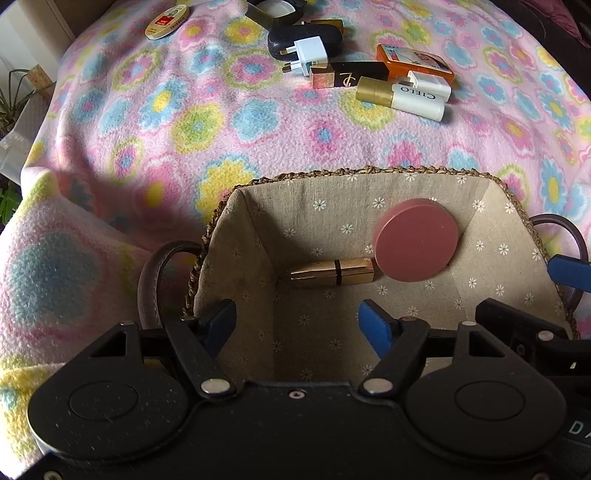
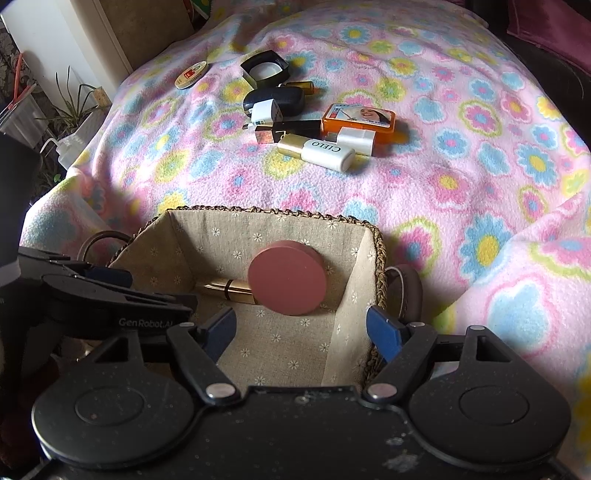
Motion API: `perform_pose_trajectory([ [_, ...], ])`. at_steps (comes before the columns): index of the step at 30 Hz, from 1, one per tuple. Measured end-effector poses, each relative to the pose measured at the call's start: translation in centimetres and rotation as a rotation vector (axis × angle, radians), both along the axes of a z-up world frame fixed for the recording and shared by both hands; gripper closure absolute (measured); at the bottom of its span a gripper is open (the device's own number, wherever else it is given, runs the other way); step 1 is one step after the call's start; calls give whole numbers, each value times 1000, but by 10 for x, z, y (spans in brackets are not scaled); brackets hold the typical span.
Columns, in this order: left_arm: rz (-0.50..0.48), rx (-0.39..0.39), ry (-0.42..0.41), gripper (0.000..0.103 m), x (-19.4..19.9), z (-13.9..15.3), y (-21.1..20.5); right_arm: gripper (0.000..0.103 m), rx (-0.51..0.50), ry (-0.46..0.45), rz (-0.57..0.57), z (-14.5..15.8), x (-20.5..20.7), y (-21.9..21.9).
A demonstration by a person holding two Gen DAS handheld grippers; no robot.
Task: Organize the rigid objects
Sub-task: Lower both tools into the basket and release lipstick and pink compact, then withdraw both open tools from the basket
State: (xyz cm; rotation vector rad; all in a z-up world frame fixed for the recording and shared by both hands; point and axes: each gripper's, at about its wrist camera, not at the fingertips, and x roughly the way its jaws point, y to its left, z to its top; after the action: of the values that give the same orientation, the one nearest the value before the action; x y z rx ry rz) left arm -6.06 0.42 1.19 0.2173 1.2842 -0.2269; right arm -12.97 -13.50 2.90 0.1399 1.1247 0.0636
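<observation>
A woven basket (image 1: 332, 173) (image 2: 280, 212) with flowered cloth lining sits on the blanket just ahead of both grippers. Inside it a pink round compact (image 1: 415, 240) (image 2: 288, 277) leans on the far wall, and a gold lipstick (image 1: 332, 273) (image 2: 229, 288) lies on the bottom. My left gripper (image 1: 297, 325) is open and empty over the basket's near left side. My right gripper (image 2: 301, 332) is open and empty over its near right side. A pile of loose items lies further back: a white CIELO bottle (image 1: 402, 98) (image 2: 317, 149), an orange tin (image 1: 415, 61) (image 2: 358, 118), a black-gold lipstick box (image 1: 347, 75) (image 2: 288, 131).
In the pile are also a white plug adapter (image 1: 308, 53) (image 2: 264, 110) on a dark case (image 1: 303, 38) (image 2: 275, 98), a black square box (image 2: 264, 70) and an oval tin (image 1: 166, 22) (image 2: 190, 75). The flowered blanket (image 1: 184, 129) drops off at the left, with plants (image 2: 70, 107) beyond.
</observation>
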Motion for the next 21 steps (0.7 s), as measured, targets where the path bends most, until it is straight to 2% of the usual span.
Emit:
perform_pose_trajectory([
  [21,-20,16,-6,32,-1,-1,0,24,6,4,-2,-2,-1,0],
])
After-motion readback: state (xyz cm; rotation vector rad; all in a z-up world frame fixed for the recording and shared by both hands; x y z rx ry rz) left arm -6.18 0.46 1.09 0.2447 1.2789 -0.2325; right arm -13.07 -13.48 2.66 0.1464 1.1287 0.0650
